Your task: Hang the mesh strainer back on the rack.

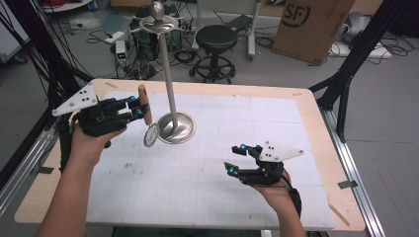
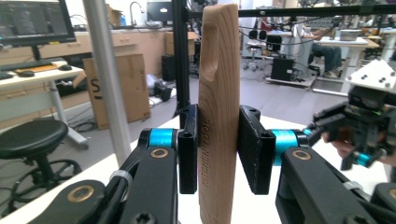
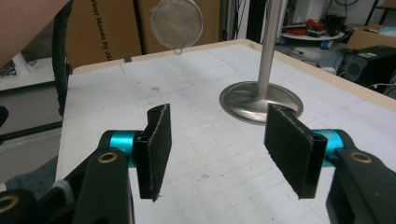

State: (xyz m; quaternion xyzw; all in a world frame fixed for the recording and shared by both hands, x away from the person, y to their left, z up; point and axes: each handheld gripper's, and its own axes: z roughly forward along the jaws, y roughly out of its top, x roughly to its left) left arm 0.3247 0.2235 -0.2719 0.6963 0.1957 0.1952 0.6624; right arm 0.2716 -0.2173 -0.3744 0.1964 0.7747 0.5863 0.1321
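A small mesh strainer (image 1: pixel 150 134) with an upright wooden handle (image 1: pixel 143 103) hangs over the table's left side. My left gripper (image 1: pixel 136 108) is shut on that handle (image 2: pixel 218 93), its pads pressing both sides, and the mesh cup dangles just left of the stand's round base (image 1: pixel 176 127). The metal stand's pole (image 1: pixel 168 74) rises to a ringed top with a ball (image 1: pixel 158 11). My right gripper (image 1: pixel 236 158) is open above the mat at the front right, nothing between its fingers (image 3: pixel 156 144). From the right gripper view the strainer (image 3: pixel 177 21) and base (image 3: pixel 261 100) lie ahead.
A white gridded mat (image 1: pixel 207 173) covers the wooden table (image 1: pixel 316 113). Behind the table stand a black stool (image 1: pixel 216 37), a cardboard box (image 1: pixel 311 24) and cables on the floor. Black frame legs flank both sides.
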